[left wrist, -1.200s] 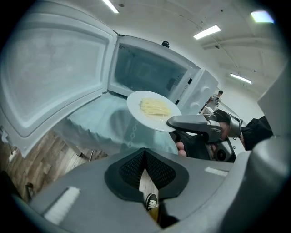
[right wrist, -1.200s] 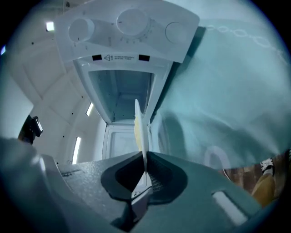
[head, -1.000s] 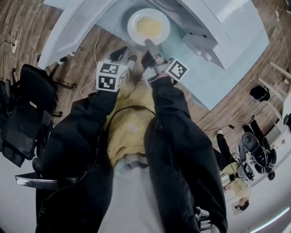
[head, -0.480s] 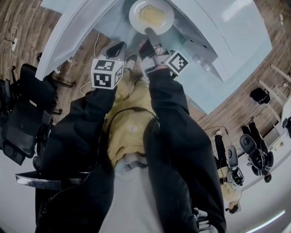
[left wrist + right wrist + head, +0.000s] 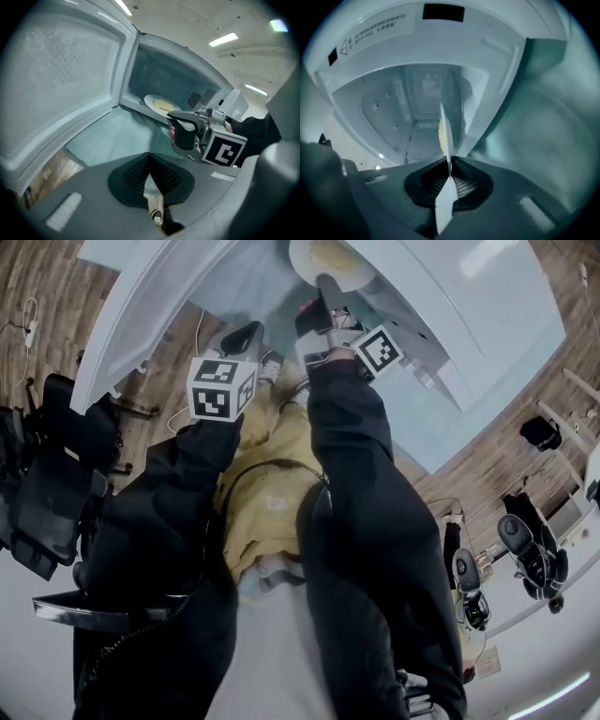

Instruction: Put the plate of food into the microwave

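Plate (image 5: 446, 133) sits clamped in right tongs (image 5: 449, 173) at microwave (image 5: 417, 70) mouth; left tongs (image 5: 150, 161) closed; warning label (image 5: 377, 30) illegible

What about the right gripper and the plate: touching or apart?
Touching. The right gripper view shows the right gripper shut on the plate.

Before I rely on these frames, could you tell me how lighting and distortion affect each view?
Head view: fisheye bends the microwave door, and the plate is cut by the top edge. Left gripper view: dark corners, glare from the ceiling lights. Right gripper view: teal cast, soft at the right.
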`<state>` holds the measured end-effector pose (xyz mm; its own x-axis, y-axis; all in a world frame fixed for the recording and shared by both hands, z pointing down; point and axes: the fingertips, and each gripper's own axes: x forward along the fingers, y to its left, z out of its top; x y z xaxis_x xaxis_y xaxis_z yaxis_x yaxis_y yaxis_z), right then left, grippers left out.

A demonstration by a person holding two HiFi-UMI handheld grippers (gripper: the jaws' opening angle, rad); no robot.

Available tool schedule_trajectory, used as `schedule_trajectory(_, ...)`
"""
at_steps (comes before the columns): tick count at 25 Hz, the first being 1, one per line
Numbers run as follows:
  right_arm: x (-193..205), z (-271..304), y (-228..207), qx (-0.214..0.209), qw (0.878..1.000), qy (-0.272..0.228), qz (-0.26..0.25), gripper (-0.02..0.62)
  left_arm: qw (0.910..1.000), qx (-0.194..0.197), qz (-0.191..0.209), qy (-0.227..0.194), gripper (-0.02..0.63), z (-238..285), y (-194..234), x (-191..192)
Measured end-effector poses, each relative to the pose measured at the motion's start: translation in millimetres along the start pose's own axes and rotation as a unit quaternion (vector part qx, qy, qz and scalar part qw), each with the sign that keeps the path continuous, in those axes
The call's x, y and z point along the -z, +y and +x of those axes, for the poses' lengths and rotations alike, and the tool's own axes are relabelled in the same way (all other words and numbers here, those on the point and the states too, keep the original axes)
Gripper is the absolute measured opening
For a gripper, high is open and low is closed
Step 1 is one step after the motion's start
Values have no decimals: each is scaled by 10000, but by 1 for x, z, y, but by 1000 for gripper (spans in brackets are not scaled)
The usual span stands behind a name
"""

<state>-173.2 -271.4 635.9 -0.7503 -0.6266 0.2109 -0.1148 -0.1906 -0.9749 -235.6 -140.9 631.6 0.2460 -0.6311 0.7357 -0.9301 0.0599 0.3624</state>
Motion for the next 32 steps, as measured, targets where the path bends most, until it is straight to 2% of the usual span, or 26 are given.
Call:
schedule_trajectory(7,-15,3,-3,-16,9990,-343,282,12,10000,27,17,61,-5,1,-3,5)
schedule_trajectory(14,-15,8,3,-50,9985,-519,193,25,10000,39,55,31,-5,-2,-3,6)
schedule_trajectory(16,-12,7,2,-51,9986,-482,193,44,10000,38,56,30,-5,-4,-2,7)
schedule_trajectory(25,15,-13,19,-221,9996,-126,-81,51,9997,102,189,-102,-5,-13,-13,-2)
schedule_trajectory(28,32,-27,28,-236,9991,105,-345,49,9993,173,288,-192,-5,-18,-26,-8)
schedule_trajectory(32,46,-48,45,-234,9960,276,-819,17,9982,261,422,-342,-5,-26,-45,-21)
